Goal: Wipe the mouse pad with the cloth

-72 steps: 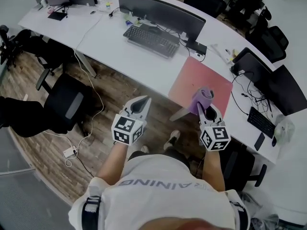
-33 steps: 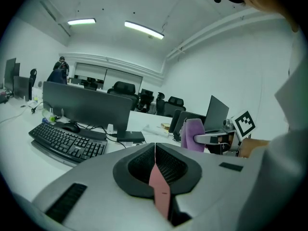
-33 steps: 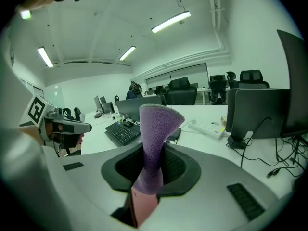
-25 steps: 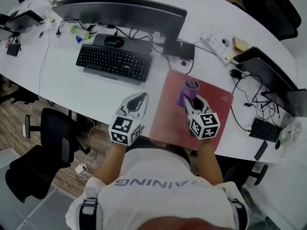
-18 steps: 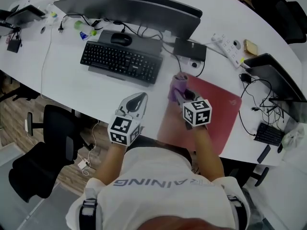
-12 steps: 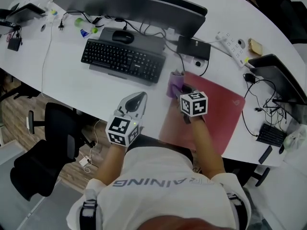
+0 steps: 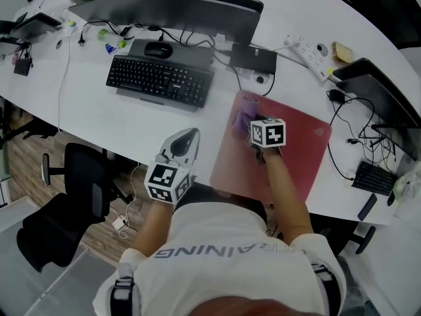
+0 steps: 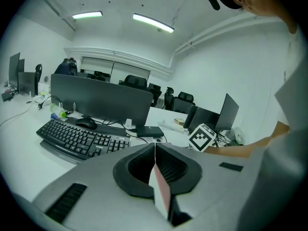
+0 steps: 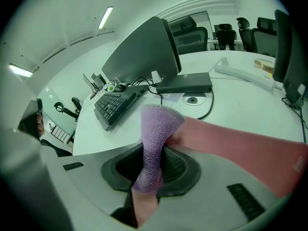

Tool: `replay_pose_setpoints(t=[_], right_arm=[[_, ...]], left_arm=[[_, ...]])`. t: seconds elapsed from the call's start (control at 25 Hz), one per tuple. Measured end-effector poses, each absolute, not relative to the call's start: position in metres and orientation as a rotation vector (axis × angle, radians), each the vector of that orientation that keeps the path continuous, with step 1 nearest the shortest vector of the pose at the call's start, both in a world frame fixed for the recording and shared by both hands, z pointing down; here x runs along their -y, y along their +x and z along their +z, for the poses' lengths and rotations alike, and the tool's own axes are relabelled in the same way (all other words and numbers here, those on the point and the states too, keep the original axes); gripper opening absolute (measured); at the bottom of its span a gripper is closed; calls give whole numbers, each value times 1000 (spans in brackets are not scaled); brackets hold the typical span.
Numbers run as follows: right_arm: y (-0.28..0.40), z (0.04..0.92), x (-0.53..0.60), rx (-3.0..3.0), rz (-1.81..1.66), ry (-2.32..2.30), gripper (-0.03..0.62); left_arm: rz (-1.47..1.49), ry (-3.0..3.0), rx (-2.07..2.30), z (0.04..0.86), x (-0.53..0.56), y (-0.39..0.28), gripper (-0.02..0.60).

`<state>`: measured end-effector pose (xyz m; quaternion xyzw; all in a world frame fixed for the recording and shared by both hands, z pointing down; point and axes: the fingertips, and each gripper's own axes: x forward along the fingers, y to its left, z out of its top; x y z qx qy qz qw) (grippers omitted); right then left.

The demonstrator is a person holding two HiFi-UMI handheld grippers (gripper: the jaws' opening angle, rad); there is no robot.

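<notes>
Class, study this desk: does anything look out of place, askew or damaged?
The black computer mouse sits behind the black keyboard, well away from the red mouse pad, which carries only the purple fleecy cloth clamped in the right gripper. Nothing looks spilled or damaged.

From above, the marker cube [image 7: 268, 131] on the right gripper [image 7: 258, 135] covers its jaws and the near end of the cloth [image 7: 241, 116] — the forearm [image 7: 284, 184] hides a strip of the mouse pad [image 7: 299, 143]. The pad's corner logo [image 7: 320, 131] is too small to read, and the right gripper view's edge crops the pad.
</notes>
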<state>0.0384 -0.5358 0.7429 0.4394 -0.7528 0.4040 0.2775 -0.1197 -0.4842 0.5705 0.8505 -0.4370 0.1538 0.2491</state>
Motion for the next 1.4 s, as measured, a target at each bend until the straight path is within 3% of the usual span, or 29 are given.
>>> replay_pose_setpoints(t=[1.04, 1.4], right_arm=[[346, 740, 435, 1747, 1114, 1560, 98], [392, 727, 405, 1766, 1232, 1707, 100]], left_arm=[[423, 2444, 1122, 528, 404, 53, 32], [411, 2497, 1095, 511, 383, 75, 32]])
